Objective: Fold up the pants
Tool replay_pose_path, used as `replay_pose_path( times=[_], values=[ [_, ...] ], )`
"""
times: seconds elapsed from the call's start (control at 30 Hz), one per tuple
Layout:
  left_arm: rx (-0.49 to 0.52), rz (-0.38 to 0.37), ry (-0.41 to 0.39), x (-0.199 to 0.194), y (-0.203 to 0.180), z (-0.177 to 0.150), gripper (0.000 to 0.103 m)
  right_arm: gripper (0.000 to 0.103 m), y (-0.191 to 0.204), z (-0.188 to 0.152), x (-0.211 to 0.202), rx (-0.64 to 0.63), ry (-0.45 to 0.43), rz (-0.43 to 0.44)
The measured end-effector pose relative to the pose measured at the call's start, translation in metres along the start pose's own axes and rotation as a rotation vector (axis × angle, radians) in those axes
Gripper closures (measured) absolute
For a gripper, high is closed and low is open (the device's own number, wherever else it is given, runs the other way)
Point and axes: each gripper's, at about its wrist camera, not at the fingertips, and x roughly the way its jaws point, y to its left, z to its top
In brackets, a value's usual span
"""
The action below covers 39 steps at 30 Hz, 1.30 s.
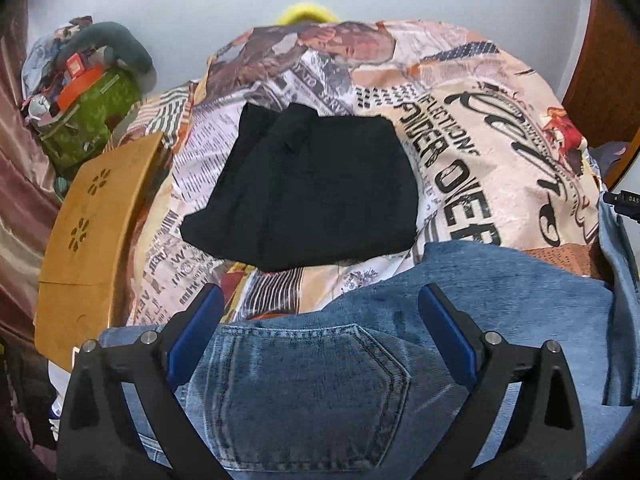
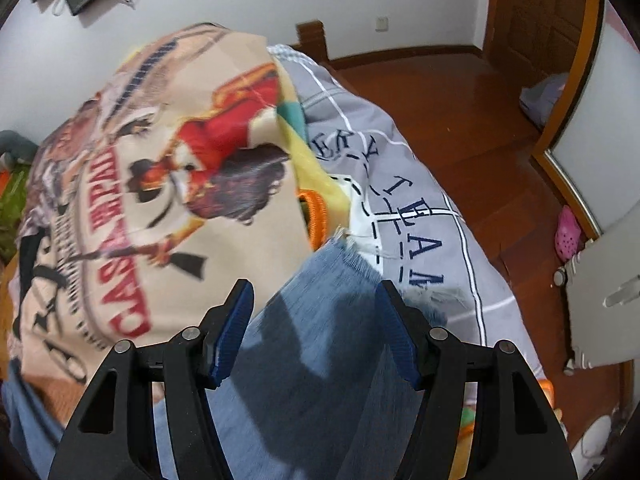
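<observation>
The jeans (image 1: 304,392) lie spread across the near edge of the bed, back pocket up under my left gripper (image 1: 320,328), frayed leg hem (image 2: 340,264) under my right gripper (image 2: 314,320). Both sets of jaws stand apart over the denim, pressing nothing, placed at waist and hem, I judge, to lift each end. Beyond, folded black pants (image 1: 308,192) sit on the printed bedspread (image 1: 480,152), out of the way.

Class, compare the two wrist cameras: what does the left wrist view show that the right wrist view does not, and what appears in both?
Left wrist only: folded black pants, a wooden tray table, the jeans' back pocket.
Right wrist only: the jeans' frayed hem, a grey quilt, wooden floor.
Both: blue jeans on the printed bedspread, under an open gripper.
</observation>
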Motion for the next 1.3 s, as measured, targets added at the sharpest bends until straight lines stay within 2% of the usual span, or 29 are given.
replay_pose_path(
  times=[0.1,0.13,0.17,0.37,0.5,0.6,0.63,0.67,0.73,0.8,0.93,1.0,1.03,1.23,1.3],
  values=[
    [0.004,0.004,0.021,0.006,-0.002,-0.002,0.005,0.076,-0.001,-0.001,0.019,0.001,0.064,0.007],
    [0.007,0.004,0.026,0.007,-0.004,-0.003,0.005,0.087,-0.001,-0.003,0.024,0.004,0.084,0.013],
    [0.012,0.005,0.029,0.008,-0.005,-0.004,0.005,0.091,-0.002,-0.005,0.026,0.006,0.087,0.016],
    [0.04,-0.007,0.024,0.0,-0.014,-0.007,0.005,0.101,-0.007,-0.011,0.007,0.007,0.039,0.021],
    [0.054,-0.02,0.01,-0.011,-0.02,-0.008,0.005,0.101,-0.013,-0.009,-0.025,0.024,0.005,0.076],
    [0.05,-0.027,-0.001,-0.017,-0.023,-0.009,0.005,0.099,-0.014,-0.002,-0.034,0.087,0.06,0.166],
    [0.046,-0.032,-0.003,-0.019,-0.024,-0.01,0.005,0.09,-0.015,-0.002,-0.034,0.109,0.086,0.187],
    [0.042,-0.037,-0.005,-0.02,-0.024,-0.01,0.005,0.076,-0.016,-0.001,-0.034,0.128,0.106,0.202],
    [0.038,-0.043,-0.009,-0.022,-0.024,-0.01,0.005,0.059,-0.009,-0.002,-0.032,0.138,0.108,0.203],
    [0.039,-0.042,-0.014,-0.024,-0.024,-0.009,0.005,0.059,0.0,-0.004,-0.023,0.118,0.12,0.171],
    [0.045,-0.024,-0.011,-0.022,-0.02,-0.01,0.005,0.059,0.012,-0.007,0.011,0.124,0.188,0.16],
    [0.042,-0.024,-0.004,-0.019,-0.019,-0.012,0.005,0.063,0.013,-0.012,0.02,0.123,0.171,0.143],
    [0.039,-0.025,-0.001,-0.018,-0.019,-0.013,0.005,0.07,0.014,-0.013,0.021,0.115,0.162,0.13],
    [0.047,-0.036,0.024,-0.01,-0.025,-0.016,0.005,0.097,0.018,-0.015,0.015,0.074,0.143,0.119],
    [0.061,-0.052,0.029,-0.012,-0.03,-0.018,0.005,0.097,0.016,-0.017,0.001,0.066,0.116,0.121]
  ],
)
